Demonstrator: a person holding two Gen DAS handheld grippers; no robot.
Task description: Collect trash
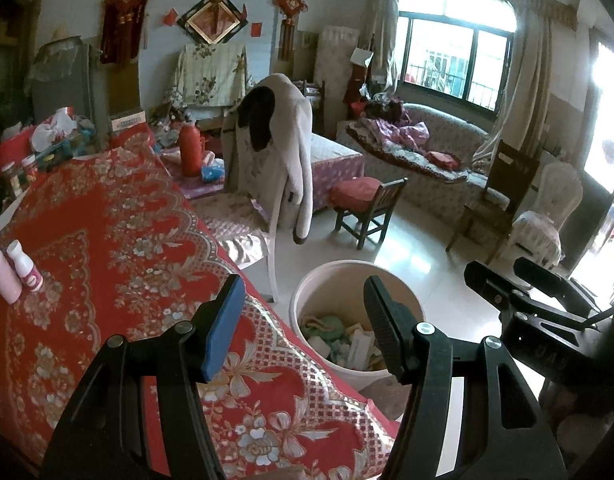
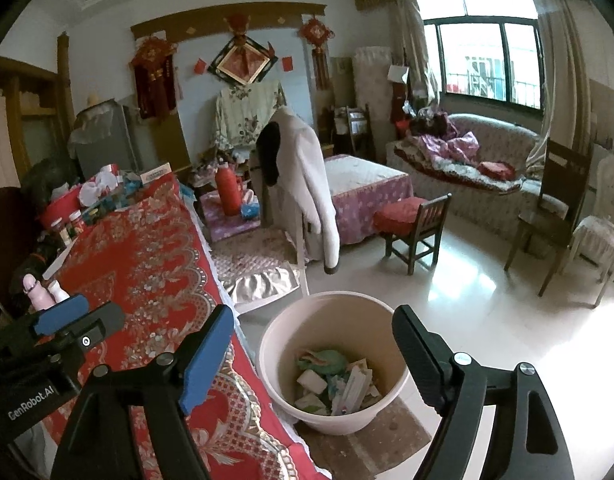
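Observation:
A pale plastic bucket (image 1: 307,292) (image 2: 275,344) stands on the floor beside the table, holding crumpled paper and wrappers (image 1: 339,340) (image 2: 331,380). My left gripper (image 1: 303,284) hovers open over the table's edge and the bucket, nothing between its fingers. My right gripper (image 2: 313,312) is open above the bucket and also empty. Each gripper shows in the other's view: the right gripper (image 1: 527,292) at the right, the left gripper (image 2: 75,320) at the lower left. A pink bottle (image 1: 1,272) (image 2: 35,288) and a white bottle (image 1: 25,266) (image 2: 59,292) stand on the red floral tablecloth (image 1: 107,220) (image 2: 147,260).
Jars, boxes and bags crowd the table's far end (image 1: 55,136) (image 2: 99,196). A chair draped with a pale coat (image 1: 275,140) (image 2: 307,184) stands beyond the bucket. A small wooden chair with a red cushion (image 1: 367,200) (image 2: 415,216), a red thermos (image 1: 191,148) and a sofa (image 1: 427,148) lie further off.

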